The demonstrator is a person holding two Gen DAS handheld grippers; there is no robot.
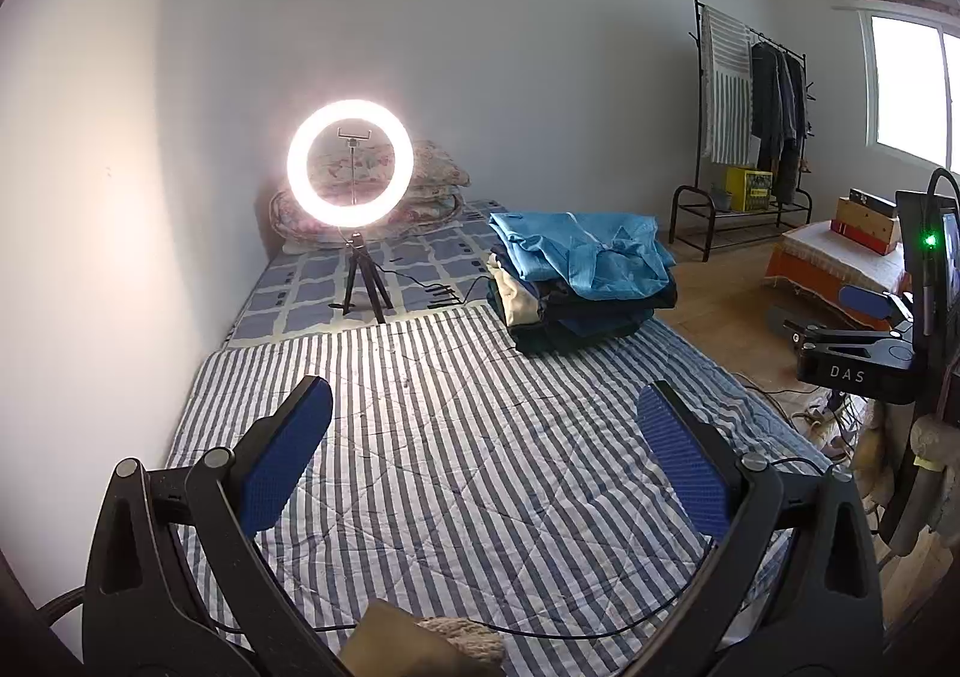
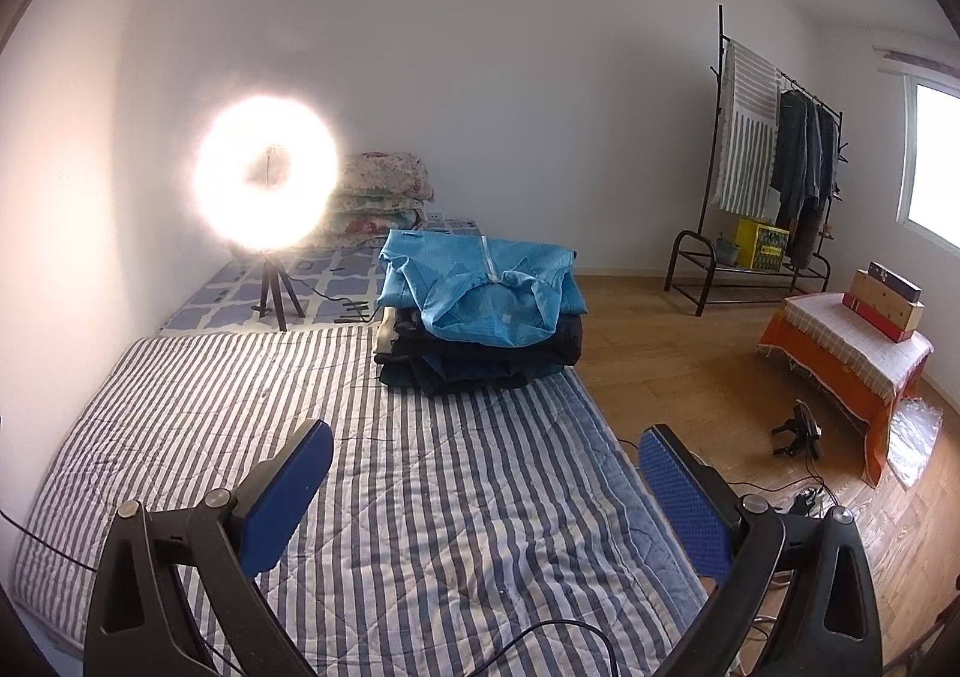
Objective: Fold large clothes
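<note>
Left gripper [image 1: 485, 452] and right gripper [image 2: 486, 488] — jaws wide apart, empty — above striped quilt [image 2: 372, 467]; folded clothes stack [image 2: 480, 326] beyond

My left gripper [image 1: 485, 452] and right gripper [image 2: 486, 503] are both wearing black plastic frames, silver pivot screws and blue dimpled pads [image 1: 288, 455]; thin black cables are trailing beneath them.

Both wrist views look forward and slightly down along spread fingers, from above the near end of the striped quilt [image 1: 456, 437]. The left view sits further left, catching the right gripper [image 1: 864, 311] at its right edge. Both share the quilt [image 2: 390, 485], clothes pile [image 1: 582, 281] [image 2: 480, 317], ring light [image 1: 349, 164] [image 2: 266, 176], and rack [image 1: 750, 119] [image 2: 774, 161].
</note>
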